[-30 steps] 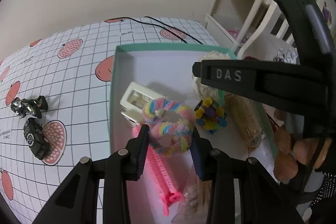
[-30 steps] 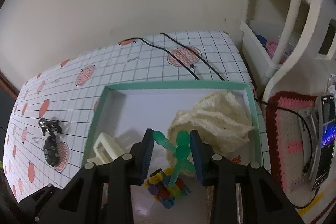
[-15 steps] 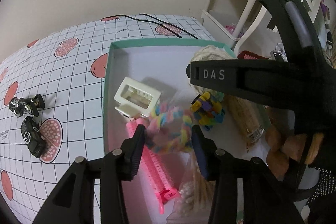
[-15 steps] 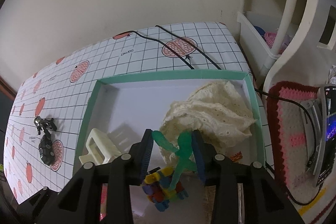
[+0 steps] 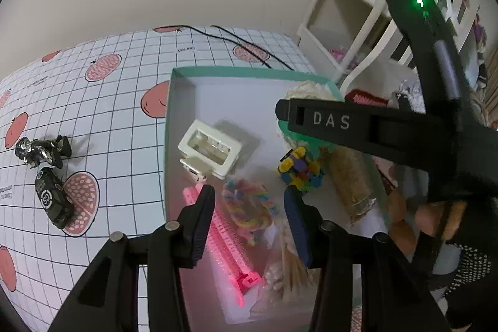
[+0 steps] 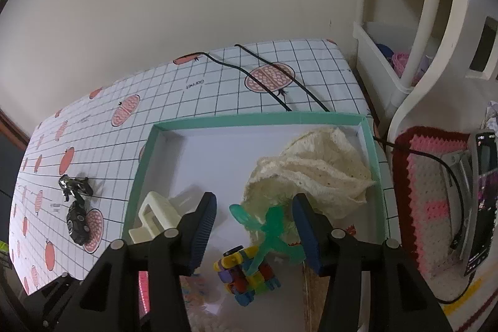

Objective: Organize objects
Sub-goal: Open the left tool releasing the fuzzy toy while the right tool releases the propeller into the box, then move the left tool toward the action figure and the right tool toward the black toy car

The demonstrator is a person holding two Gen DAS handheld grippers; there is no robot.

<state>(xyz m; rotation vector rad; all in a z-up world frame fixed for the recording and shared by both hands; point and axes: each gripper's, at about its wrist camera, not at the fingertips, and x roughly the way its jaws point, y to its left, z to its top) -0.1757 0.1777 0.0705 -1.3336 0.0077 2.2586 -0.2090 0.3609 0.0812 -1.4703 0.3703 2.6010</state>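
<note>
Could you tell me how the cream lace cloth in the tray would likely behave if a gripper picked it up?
The cloth lies crumpled in folds, so it probably droops limply. It looks thin and light. Its openwork could snag on fingertips.

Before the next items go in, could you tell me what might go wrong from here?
The green stretchy figure, between the open right gripper's fingers, seems to rest on the building-block toy and may slide off. The rainbow scrunchie lies blurred below the open left gripper, perhaps unsettled. The teal box is crowded near this end.
</note>
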